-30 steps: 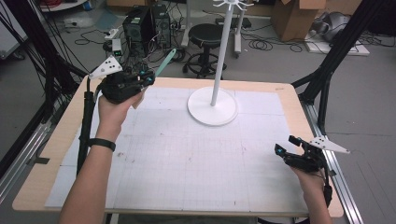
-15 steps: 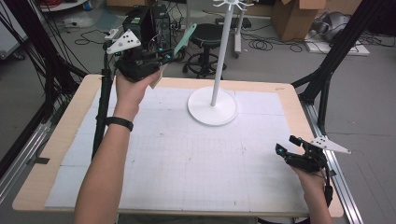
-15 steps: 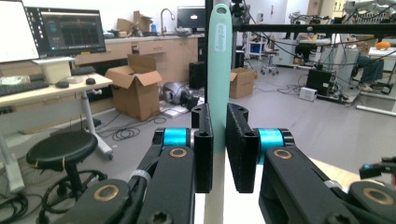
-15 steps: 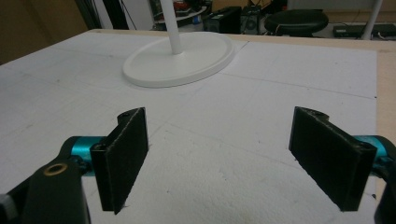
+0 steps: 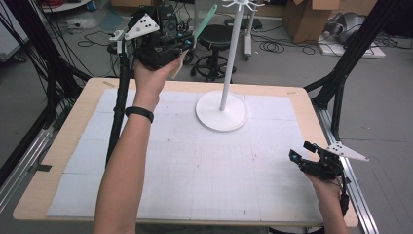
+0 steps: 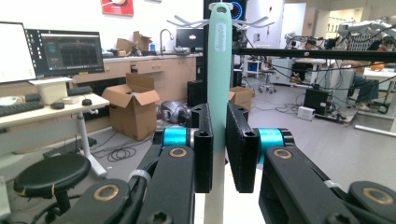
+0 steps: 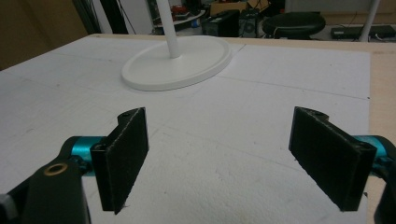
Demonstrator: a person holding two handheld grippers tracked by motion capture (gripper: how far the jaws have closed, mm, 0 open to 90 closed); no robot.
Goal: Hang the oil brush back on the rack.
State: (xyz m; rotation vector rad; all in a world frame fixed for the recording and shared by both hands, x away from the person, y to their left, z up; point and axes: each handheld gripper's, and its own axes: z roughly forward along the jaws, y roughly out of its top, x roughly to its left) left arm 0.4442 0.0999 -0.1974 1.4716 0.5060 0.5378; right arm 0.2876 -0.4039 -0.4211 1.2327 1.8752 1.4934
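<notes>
While the left gripper [image 5: 187,43], raised at the upper left of the frame, clamps a mint-green utensil handle [image 6: 218,70] near the white hook stand [image 5: 226,58], hanging seems pending; the right gripper [image 5: 307,158] rests wide open, empty, above the tabletop [image 5: 204,165].

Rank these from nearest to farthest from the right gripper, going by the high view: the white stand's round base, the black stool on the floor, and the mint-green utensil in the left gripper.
From the right gripper, at the table's right edge:
1. Round base of the white stand, mid-table, toward the far side.
2. Mint-green utensil, raised in the left gripper over the far left edge.
3. Black stool, on the floor beyond the table.
</notes>
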